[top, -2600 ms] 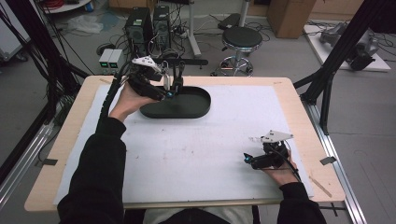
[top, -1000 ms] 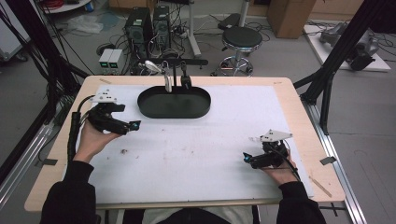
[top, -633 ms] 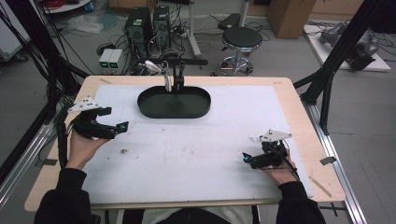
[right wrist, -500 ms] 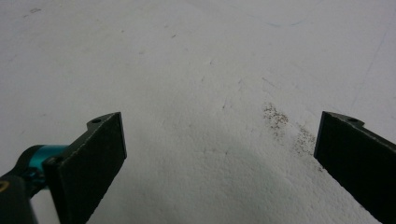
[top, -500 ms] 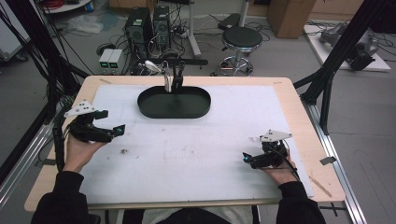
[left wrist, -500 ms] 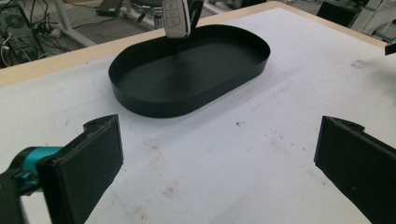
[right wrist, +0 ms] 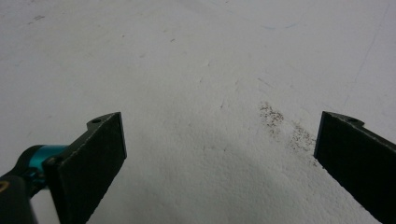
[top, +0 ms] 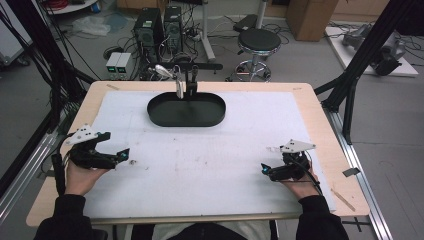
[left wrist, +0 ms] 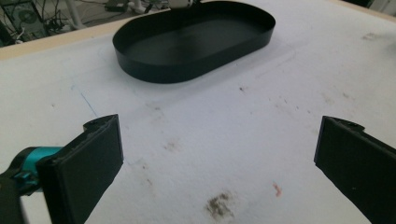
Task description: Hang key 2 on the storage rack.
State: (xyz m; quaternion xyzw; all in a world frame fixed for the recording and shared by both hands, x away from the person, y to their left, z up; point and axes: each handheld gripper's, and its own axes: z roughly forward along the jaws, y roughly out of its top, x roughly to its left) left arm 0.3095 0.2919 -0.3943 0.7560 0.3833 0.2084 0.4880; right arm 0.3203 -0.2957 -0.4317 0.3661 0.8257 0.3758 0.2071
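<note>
A black oval tray [top: 186, 111] sits at the far middle of the desk [top: 320, 125], on the white sheet [top: 200, 165] that covers most of the wooden top. The tray is shallow, its floor bare and dark, its long side running across the desk. In the left gripper view the same tray [left wrist: 194, 39] lies well ahead of the jaws, its upright wall unbroken all the way round. Just behind the tray's far rim, two slim upright fittings [top: 185, 86] rise from a mount at the desk's back edge.

The left gripper [top: 122, 155] rests low over the near left part of the sheet, held in the person's left hand [top: 80, 172], well apart from the tray and pointing toward the middle of the desk. Its jaws stand wide apart with nothing between them; beneath them the sheet shows small brown smudges and a pinkish fleck [left wrist: 277, 188].

The right gripper [top: 264, 171] lies at the near right of the sheet in the person's right hand [top: 300, 185], also pointing inward and far from the tray. Its jaws too are spread wide and grasp nothing; a patch of grey speckling [right wrist: 282, 123] marks the white surface ahead of them.

Beyond the desk, a round black stool [top: 258, 42], computer towers [top: 160, 27] and tangled cables stand on the grey floor, with black frame struts [top: 360, 65] at either side.
</note>
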